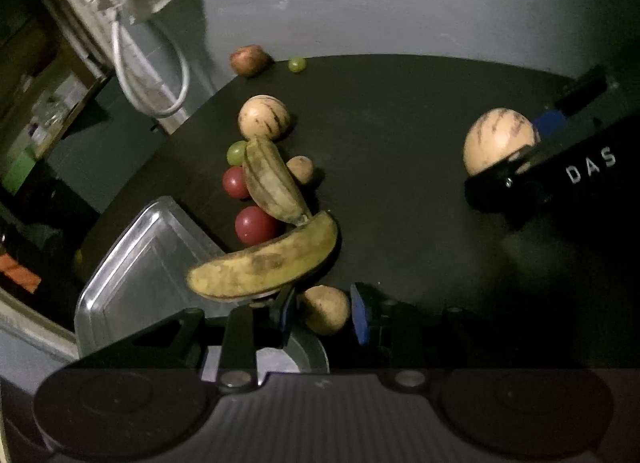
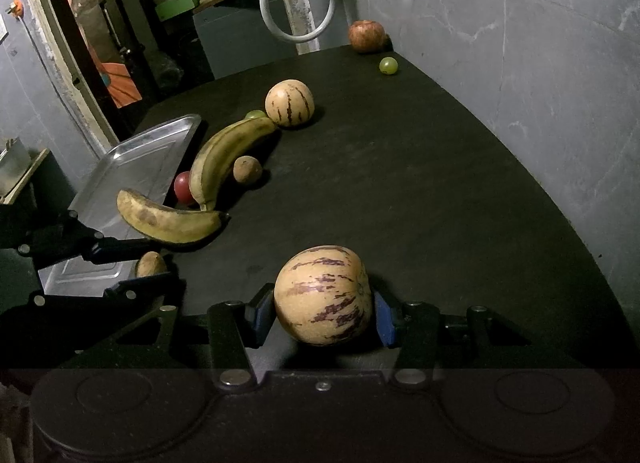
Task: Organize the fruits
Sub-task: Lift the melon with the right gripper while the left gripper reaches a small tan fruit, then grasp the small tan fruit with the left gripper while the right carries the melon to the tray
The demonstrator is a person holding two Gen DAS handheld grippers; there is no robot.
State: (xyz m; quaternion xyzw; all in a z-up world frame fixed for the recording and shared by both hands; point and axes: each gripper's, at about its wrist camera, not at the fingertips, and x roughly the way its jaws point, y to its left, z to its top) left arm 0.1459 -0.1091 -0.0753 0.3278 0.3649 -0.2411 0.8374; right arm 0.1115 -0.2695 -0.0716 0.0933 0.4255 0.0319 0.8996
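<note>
Dim table (image 2: 400, 191); banana (image 1: 264, 263) perhaps hides 1 tomato (image 1: 254, 225).

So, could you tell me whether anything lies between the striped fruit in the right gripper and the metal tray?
Yes. A near banana overlaps the tray on the side facing the striped fruit, and a second banana lies beside it. The left gripper, closed on a small brown fruit, sits before the tray.
</note>
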